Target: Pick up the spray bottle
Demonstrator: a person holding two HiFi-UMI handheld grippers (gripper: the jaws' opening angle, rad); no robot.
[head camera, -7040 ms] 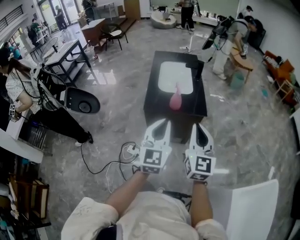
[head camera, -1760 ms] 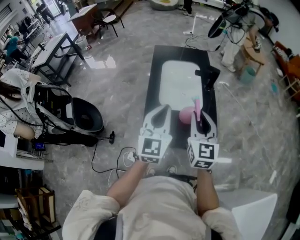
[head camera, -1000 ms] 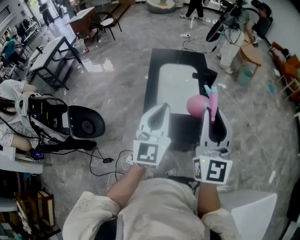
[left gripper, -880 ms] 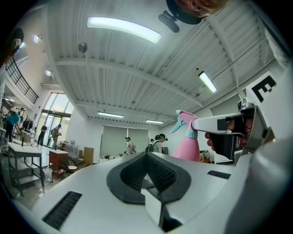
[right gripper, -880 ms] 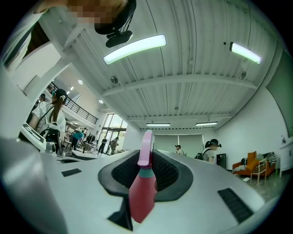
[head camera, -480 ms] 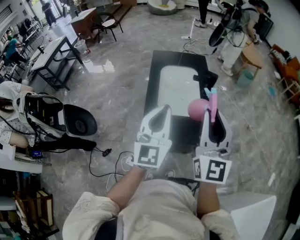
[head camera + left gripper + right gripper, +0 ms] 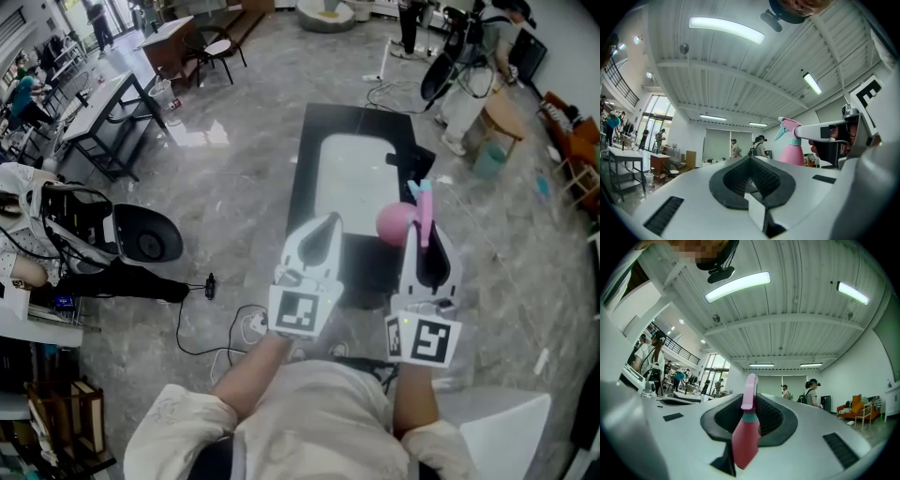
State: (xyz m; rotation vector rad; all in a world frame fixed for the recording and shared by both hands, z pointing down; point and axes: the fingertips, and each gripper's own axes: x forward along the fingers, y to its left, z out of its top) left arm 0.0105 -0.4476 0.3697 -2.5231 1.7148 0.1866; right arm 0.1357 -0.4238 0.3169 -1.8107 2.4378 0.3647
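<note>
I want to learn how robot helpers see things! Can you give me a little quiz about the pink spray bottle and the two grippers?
1. Which gripper holds the pink spray bottle? A) left B) right C) neither
2. True or false: the left gripper has nothing between its jaws.
3. What colour is the table in front of the grippers?
Key: 1 B, the right gripper; 2 true; 3 black.
</note>
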